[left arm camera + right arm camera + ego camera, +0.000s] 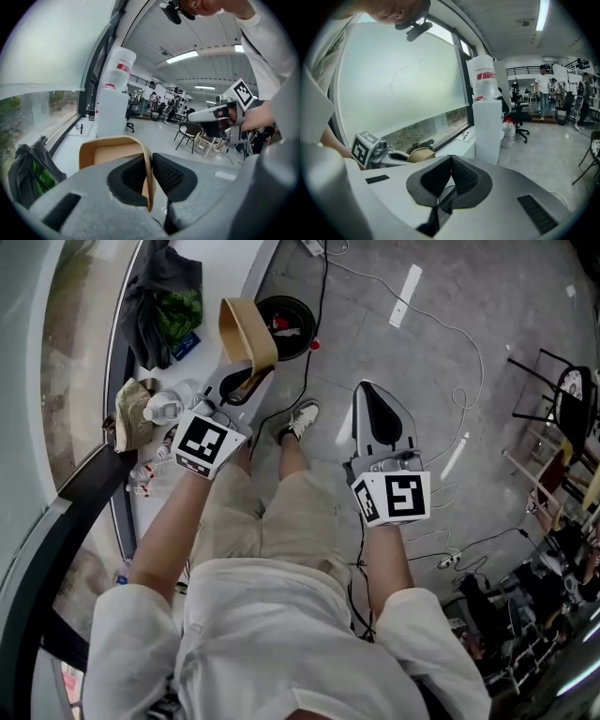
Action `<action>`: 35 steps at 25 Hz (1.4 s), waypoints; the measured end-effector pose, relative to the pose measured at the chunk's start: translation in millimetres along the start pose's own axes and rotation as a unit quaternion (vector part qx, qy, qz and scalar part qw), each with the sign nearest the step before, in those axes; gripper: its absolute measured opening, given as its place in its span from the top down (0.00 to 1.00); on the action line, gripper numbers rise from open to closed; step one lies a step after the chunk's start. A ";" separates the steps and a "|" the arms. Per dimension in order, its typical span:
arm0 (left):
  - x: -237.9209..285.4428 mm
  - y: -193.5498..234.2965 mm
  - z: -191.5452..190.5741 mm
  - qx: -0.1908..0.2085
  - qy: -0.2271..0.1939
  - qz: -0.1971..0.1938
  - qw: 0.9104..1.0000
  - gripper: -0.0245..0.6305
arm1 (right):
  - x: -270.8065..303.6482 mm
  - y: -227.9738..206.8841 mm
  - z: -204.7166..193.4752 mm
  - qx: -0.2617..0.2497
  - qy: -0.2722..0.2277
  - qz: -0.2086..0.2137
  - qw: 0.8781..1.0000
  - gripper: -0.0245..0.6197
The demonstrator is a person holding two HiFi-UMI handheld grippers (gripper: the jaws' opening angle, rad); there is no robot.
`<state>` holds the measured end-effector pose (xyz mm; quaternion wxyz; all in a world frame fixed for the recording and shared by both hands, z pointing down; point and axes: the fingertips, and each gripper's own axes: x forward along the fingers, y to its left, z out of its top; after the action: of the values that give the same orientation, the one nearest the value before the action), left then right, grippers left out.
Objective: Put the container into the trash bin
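Container [246,332] wall is pinched by the left gripper [246,382], short of the trash bin [312,320] rim; early release would drop it outside. Right gripper [373,395] closed, empty.

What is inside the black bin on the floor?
Some pale and reddish scraps show in the bin. The container, held in the left gripper, covers its left part.

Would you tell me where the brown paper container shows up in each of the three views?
Head view: upper centre-left, the container stands up from the left gripper.
Left gripper view: centre-left, its wall pinched between the jaws.
Right gripper view: small, lower left, at the left gripper's tip.
Shared landmark: the white water dispenser, in both gripper views only.
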<state>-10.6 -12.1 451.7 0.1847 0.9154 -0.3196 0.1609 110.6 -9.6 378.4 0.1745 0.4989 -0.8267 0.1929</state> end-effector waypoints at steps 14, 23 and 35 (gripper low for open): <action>58.5 33.6 -95.7 -0.023 0.016 0.007 1.000 0.90 | 67.4 -15.3 -125.2 0.042 0.042 0.017 0.998 0.96; 95.3 51.2 -172.7 -0.044 0.050 0.007 0.998 0.91 | 111.9 -20.4 -175.2 0.034 0.039 0.032 0.998 0.96; 162.3 68.8 -270.7 -0.055 0.115 -0.033 0.991 0.91 | 162.7 -35.2 -227.8 -0.004 0.041 0.049 0.998 0.96</action>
<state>18.0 -28.1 773.1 0.2759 0.8892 -0.2741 0.2409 92.1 -35.6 658.8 0.2010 0.4485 -0.8432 0.2180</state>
